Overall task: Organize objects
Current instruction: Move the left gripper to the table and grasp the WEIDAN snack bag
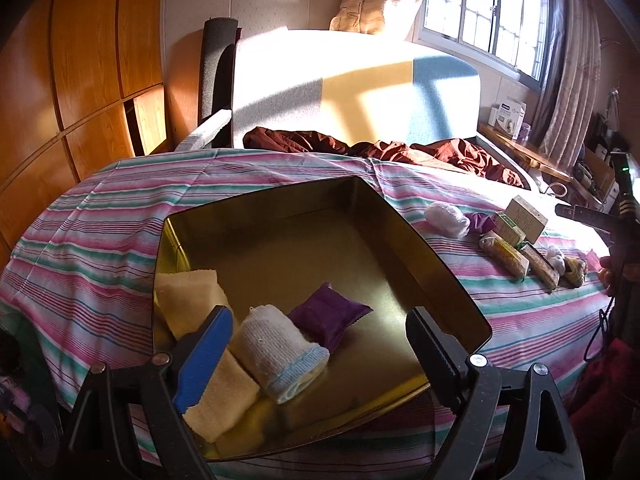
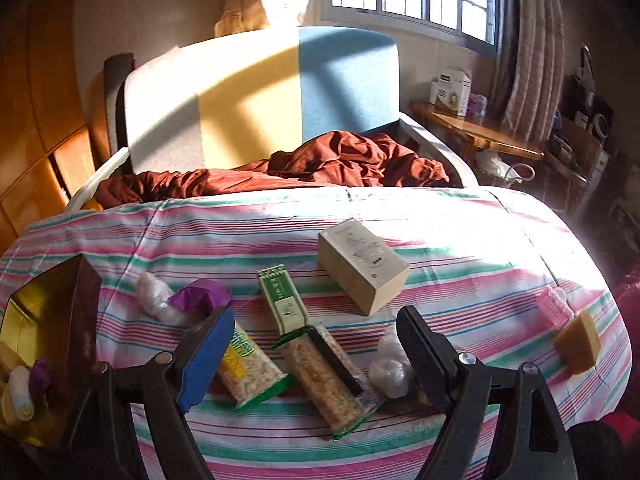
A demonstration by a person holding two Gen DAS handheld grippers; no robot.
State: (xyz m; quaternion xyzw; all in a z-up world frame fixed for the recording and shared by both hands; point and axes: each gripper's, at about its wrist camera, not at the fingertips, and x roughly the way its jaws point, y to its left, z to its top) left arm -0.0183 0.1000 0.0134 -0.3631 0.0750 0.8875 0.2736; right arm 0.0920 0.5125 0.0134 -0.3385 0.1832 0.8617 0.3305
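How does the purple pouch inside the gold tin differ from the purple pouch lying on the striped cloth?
The purple pouch in the tin lies flat and smooth in the gold tin; the purple pouch on the cloth looks crumpled and touches a white plastic-wrapped bundle. Both share the same purple colour.

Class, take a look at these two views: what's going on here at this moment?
A person holding a gripper in each hand is sorting small items on a striped bedcover into a gold tin. The tin already holds a yellow cloth, a rolled white sock and a purple pouch. The left gripper hangs open over them, holding nothing. The right gripper is open above the snack packets still on the cover, beside a beige box.
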